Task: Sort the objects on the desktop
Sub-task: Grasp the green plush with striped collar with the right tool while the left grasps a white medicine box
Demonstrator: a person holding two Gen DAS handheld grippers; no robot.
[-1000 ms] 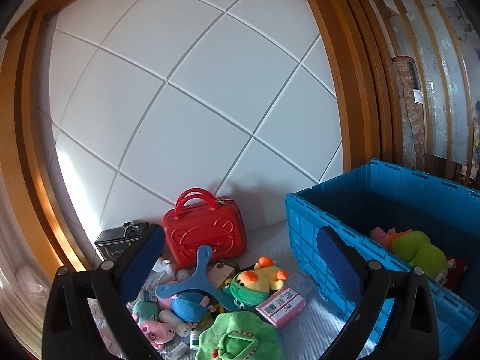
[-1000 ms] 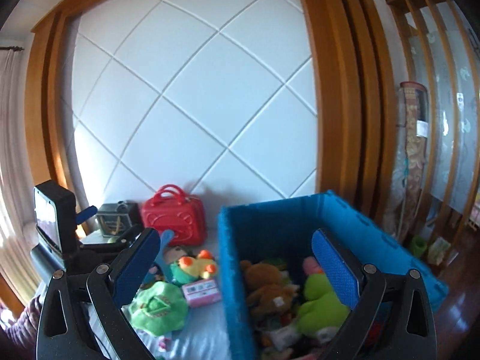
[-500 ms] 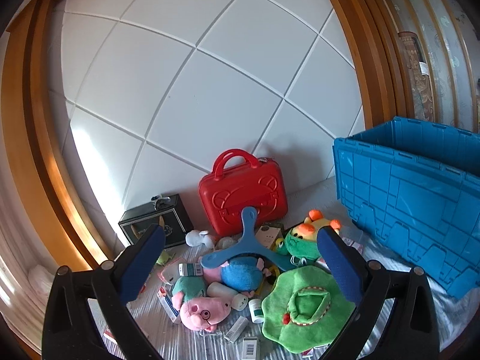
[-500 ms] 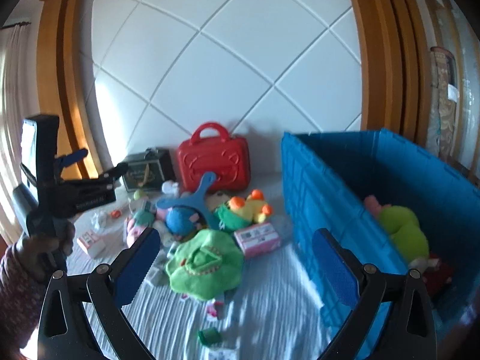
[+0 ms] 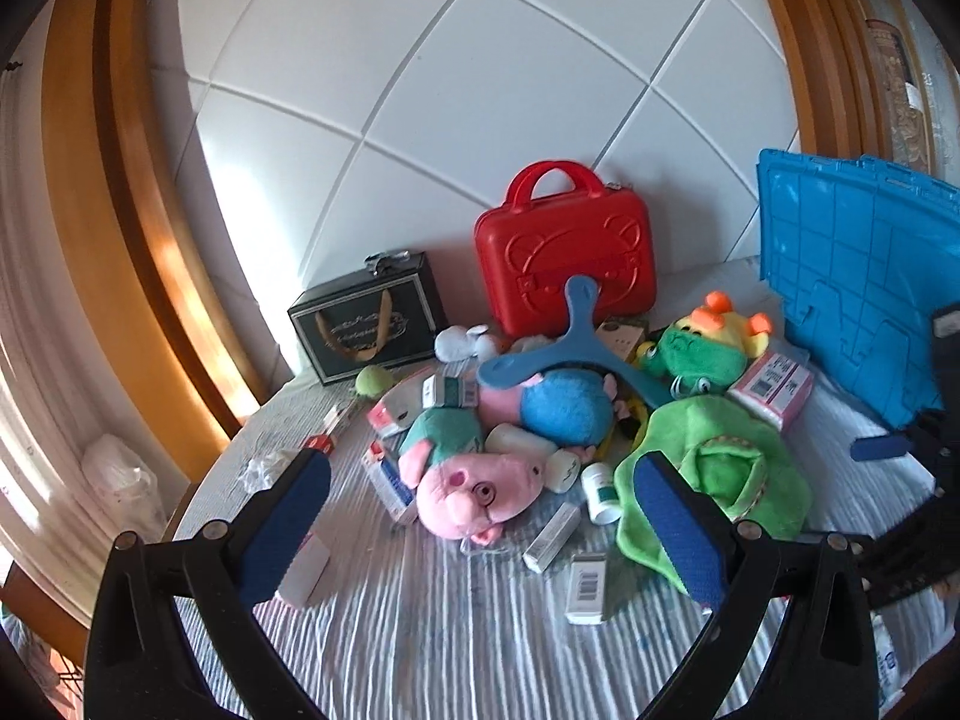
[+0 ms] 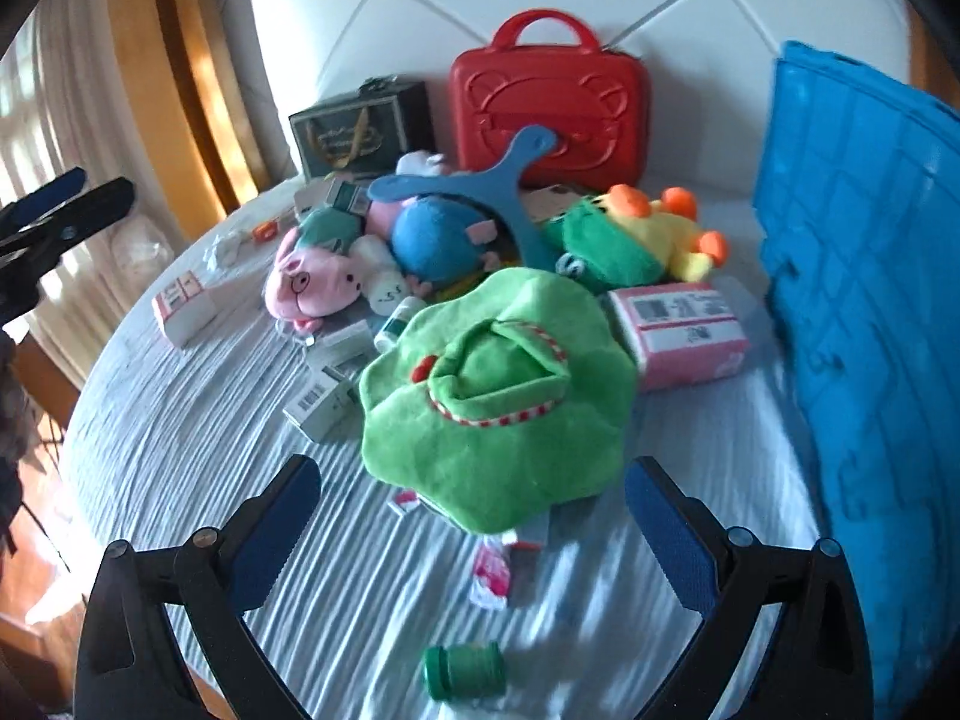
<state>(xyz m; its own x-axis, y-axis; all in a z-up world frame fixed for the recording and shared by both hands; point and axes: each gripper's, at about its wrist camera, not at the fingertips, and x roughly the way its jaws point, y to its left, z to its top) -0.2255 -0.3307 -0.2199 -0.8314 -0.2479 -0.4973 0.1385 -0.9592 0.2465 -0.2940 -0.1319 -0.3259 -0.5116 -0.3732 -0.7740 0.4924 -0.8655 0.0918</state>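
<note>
Both grippers empty, jaws spread wide, hovering over the pile on the white ribbed tablecloth (image 5: 432, 618). Step looks like approach / target selection for a pick, nothing grasped yet.

Left gripper (image 5: 480, 516) points at the pink plush pig (image 5: 480, 489), which lies just ahead of the fingertips, roughly centred in the gap. Around it: a small white pill bottle with green label (image 5: 600, 489) just to its right, flat white cartons with barcodes (image 5: 587, 588) nearer the camera, a blue round plush (image 5: 564, 408) behind it with a blue three-armed plastic boomerang (image 5: 570, 348) resting on top.

Right gripper (image 6: 474, 516) points at the floppy bright green plush hat with red-white trim (image 6: 498, 390), just ahead of its fingertips. A pink-and-white carton (image 6: 684, 330) sits beside the hat on the right, a green-and-yellow plush with orange knobs (image 6: 636, 240) behind it. A small dark green cylindrical cap (image 6: 465, 672) lies alone below the gripper.

Blue ribbed plastic crate (image 6: 864, 276) stands at the right edge, probably the drop target for soft toys. Red hard-shell toy suitcase (image 5: 564, 252) and black gift box with gold ribbon (image 5: 369, 324) stand at the back against the wall.

Next move, my read: right descends onto the hat, pinches a raised fold (soft, will bunch), lifts clear of the cartons partly under its edge, carries over the crate wall. Risk: dragging small packets along
</note>
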